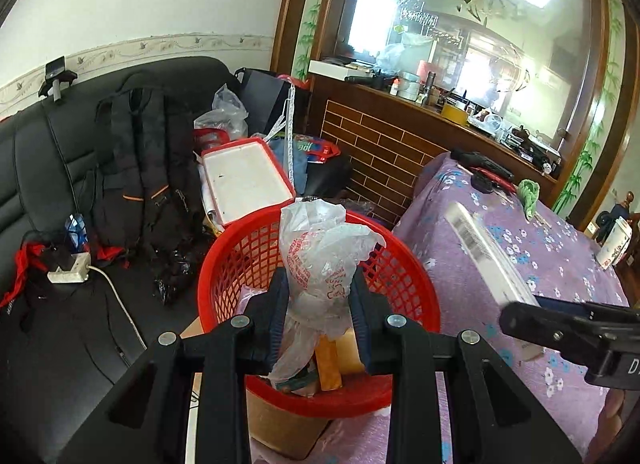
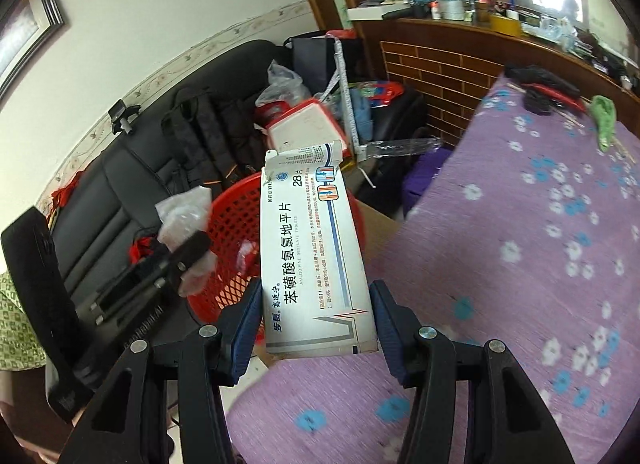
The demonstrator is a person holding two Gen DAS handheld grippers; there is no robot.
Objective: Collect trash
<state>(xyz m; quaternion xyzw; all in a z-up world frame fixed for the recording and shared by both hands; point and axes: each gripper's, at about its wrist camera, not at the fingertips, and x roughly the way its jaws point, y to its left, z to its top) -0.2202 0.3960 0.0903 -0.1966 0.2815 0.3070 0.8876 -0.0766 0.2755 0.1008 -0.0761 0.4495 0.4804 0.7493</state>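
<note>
My left gripper (image 1: pixel 318 296) is shut on a crumpled clear plastic bag with red print (image 1: pixel 320 252), which hangs over the red mesh basket (image 1: pixel 404 276). Wrappers and cardboard scraps lie inside the basket. My right gripper (image 2: pixel 316 316) is shut on a white medicine box (image 2: pixel 312 248) with blue and red print, its far flap torn open, held near the basket's rim (image 2: pixel 236 204). In the left wrist view the same box (image 1: pixel 488 252) and the right gripper show at the right. The left gripper with the bag (image 2: pixel 184 220) shows at the left of the right wrist view.
The basket sits on a cardboard box (image 1: pixel 280 424) between a black sofa (image 1: pixel 40 168) and a table under a purple flowered cloth (image 2: pixel 520 244). On the sofa lie a black backpack (image 1: pixel 140 168), a power strip (image 1: pixel 68 270) and a red-rimmed white lid (image 1: pixel 244 180). A brick-patterned counter (image 1: pixel 384 144) stands behind.
</note>
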